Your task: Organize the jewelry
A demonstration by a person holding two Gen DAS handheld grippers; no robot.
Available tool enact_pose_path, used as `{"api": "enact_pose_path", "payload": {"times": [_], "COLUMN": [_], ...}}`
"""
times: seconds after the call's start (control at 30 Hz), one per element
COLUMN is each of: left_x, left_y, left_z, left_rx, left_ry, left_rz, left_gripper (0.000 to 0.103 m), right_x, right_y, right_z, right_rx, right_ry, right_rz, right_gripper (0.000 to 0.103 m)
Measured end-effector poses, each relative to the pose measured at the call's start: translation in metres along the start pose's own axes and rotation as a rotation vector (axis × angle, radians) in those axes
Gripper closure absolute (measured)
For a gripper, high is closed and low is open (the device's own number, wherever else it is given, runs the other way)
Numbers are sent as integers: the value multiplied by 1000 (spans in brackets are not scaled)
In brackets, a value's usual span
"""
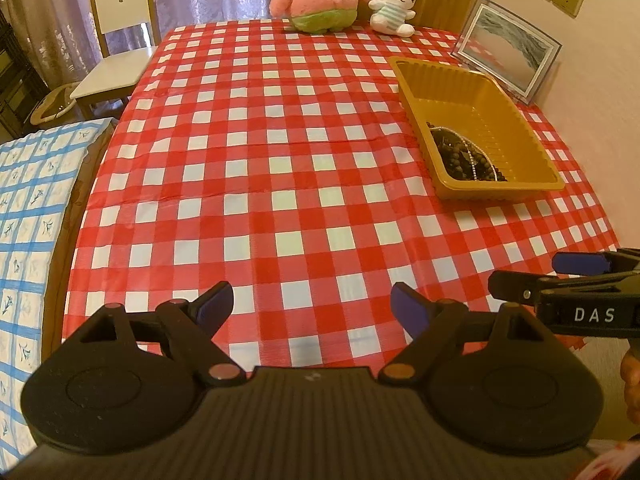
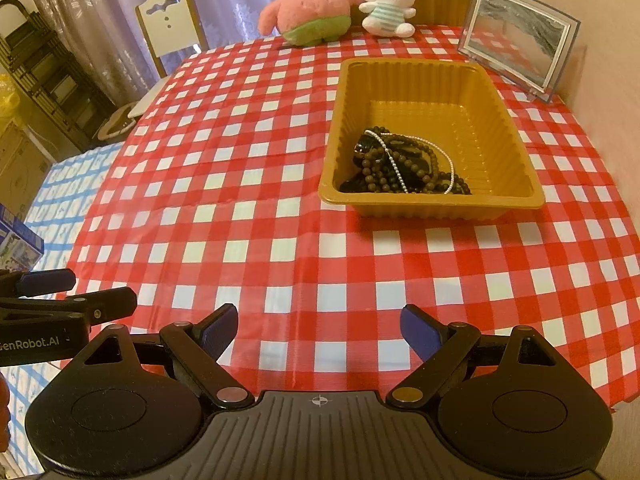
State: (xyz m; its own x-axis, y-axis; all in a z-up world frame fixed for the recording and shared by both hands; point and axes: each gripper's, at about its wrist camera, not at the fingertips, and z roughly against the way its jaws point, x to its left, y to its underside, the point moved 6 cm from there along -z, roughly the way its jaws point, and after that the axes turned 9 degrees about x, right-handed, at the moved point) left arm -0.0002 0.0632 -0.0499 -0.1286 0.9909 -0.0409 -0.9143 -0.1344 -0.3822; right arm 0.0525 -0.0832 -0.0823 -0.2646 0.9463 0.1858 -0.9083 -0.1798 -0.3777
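Left gripper [image 1: 312,304]: I see it spread wide, empty.
Right gripper [image 2: 320,326]: spread wide, empty.
Jewelry [image 2: 404,164]: in gold tray [image 2: 432,204], right view's centre-right.
Right view only: "GenRobot.AI".
Left view only: "DAS".

The bench is covered by a red and white checked cloth [image 2: 248,208]. At its far edge a pink plush star [image 2: 308,4] and a white plush rabbit [image 2: 386,0] are placed touching, with a framed picture [image 2: 520,36] near the wall. A white chair [image 1: 116,40] is seen beside the bench.

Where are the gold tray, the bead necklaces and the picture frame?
gold tray [image 2: 520,200]: right wrist view, near rim corner.
bead necklaces [image 2: 400,164]: right wrist view, middle of the pile.
picture frame [image 2: 520,46]: right wrist view, glass centre.
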Motion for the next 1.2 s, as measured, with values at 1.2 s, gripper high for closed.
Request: {"api": "enact_pose_path", "payload": {"times": [1.2], "left_x": [-8], "left_y": [-4], "left_z": [5], "left_rx": [-9], "left_ry": [0], "left_rz": [-11], "left_gripper": [18], "right_x": [-4], "right_y": [-2], "right_z": [8], "right_rx": [-8], "right_ry": [1], "right_rz": [-3], "right_gripper": [15]}}
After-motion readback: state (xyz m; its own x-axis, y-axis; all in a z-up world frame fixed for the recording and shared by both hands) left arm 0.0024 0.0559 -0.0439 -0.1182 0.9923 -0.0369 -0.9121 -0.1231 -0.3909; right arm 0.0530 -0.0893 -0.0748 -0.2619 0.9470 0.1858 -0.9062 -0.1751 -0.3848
